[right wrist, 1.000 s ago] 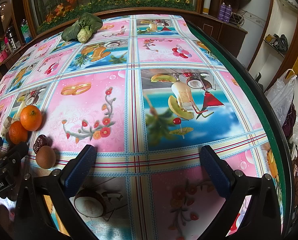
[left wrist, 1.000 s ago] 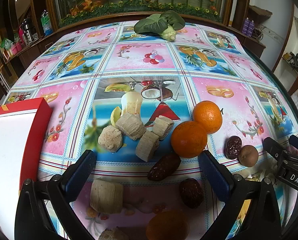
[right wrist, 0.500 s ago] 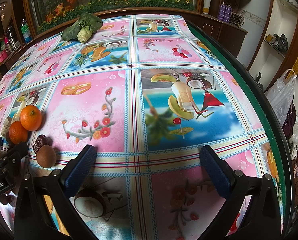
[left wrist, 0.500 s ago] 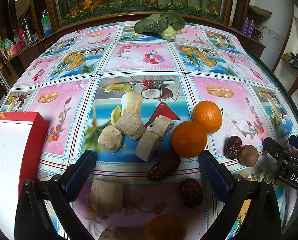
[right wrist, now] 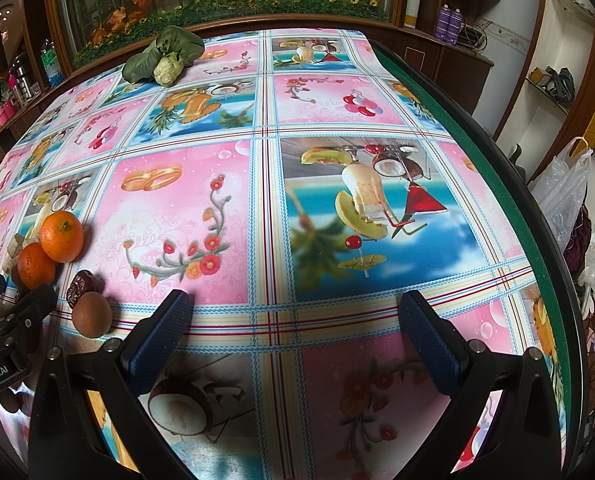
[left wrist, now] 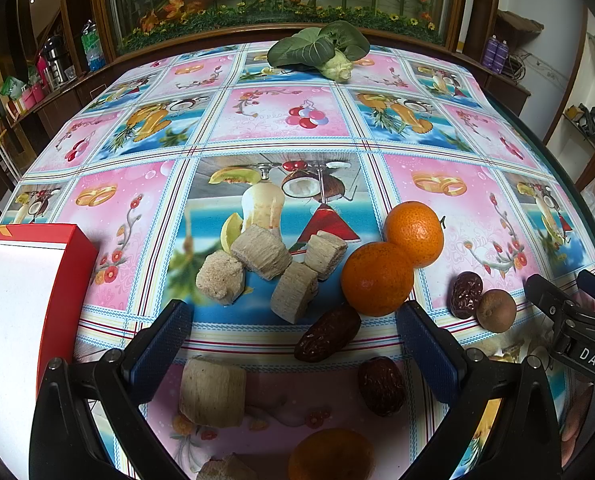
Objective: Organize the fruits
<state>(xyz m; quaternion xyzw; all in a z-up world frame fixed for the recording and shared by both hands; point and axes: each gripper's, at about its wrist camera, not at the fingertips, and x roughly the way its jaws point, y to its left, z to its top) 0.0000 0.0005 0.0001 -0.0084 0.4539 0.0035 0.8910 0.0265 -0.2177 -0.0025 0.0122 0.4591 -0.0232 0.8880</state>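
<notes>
Fruit clustered at the table's near edge, both grippers spread wide

Fruit sits crowded toward the near edge of the table [left wrist: 289,120], on the patterned cloth. Two oranges [left wrist: 395,256] touch each other near the middle of that edge, with four pale beige chunks [left wrist: 273,268] just to their left. A dark date [left wrist: 329,334] lies against the nearer orange, and a second date [left wrist: 381,386] lies closer in. A fifth beige chunk [left wrist: 213,392] and a third orange [left wrist: 331,456] lie between the fingers of the left gripper [left wrist: 293,340], whose jaws stand released and touch none of them. A red box [left wrist: 21,304] with a white inside rests at the near-left edge, apart from the chunks. Right of the oranges, a wrinkled red date [left wrist: 465,294] touches a round brown fruit [left wrist: 497,310], just beside the right gripper [right wrist: 297,328].

The right gripper hangs released over bare cloth, with nothing between its fingers. From its view the oranges [right wrist: 53,246] and brown fruit [right wrist: 92,314] lie far to its left. The whole right half and far stretch of the table are open cloth up to the dark green rim [right wrist: 509,184]. Only a leafy green vegetable [left wrist: 321,50] lies at the far edge.
</notes>
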